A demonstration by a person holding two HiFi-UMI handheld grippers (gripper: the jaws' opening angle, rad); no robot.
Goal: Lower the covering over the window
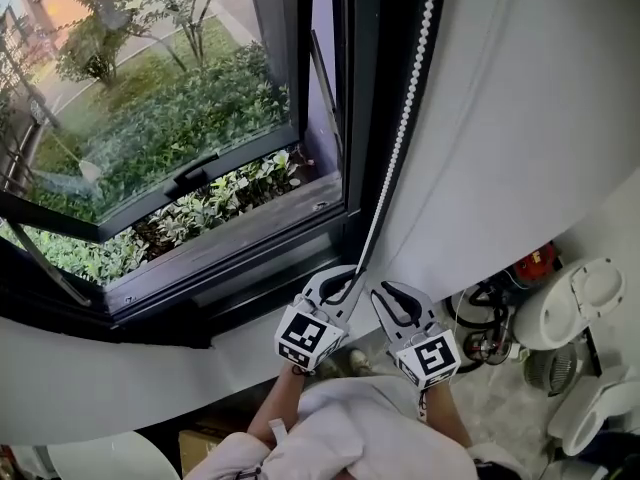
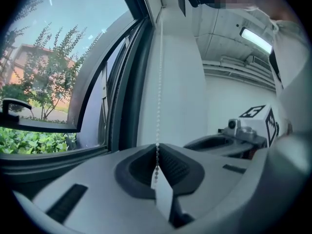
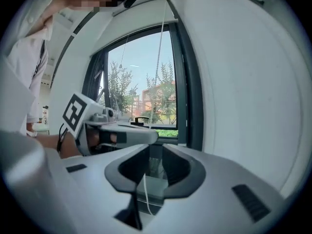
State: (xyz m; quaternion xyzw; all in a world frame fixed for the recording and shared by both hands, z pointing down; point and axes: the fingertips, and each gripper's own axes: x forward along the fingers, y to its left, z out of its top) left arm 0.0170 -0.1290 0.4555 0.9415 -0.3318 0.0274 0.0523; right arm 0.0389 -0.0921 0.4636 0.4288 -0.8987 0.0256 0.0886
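- The covering itself is nowhere over the glass. The window (image 1: 180, 118) stands bare right up to its head, so the blind must be rolled up above, out of sight.
- Its bead chain (image 1: 405, 118) hangs down the right side of the frame, against the white wall (image 1: 500, 118), and comes down to the two tools near the sill.
- The left gripper (image 1: 335, 286) has its jaws pinched together on that chain, and the beads run straight up from between the pads.
- The right gripper (image 1: 395, 298), just to the right of it, has its jaws apart and grips nothing. A thin white strand (image 3: 145, 194) lies loose in the gap, touched by neither pad.
- All the pull seems to rest on one narrow pinch. If the beads slide between the pads, the haul gains nothing.
- Should the right jaws close on the wrong side of the loop, I reckon the blind would wind upward instead.
- A pull slanted away from the wall might jam the chain at the top.
- The sash (image 1: 195, 173) stands open outward, so a draught could catch the descending fabric.
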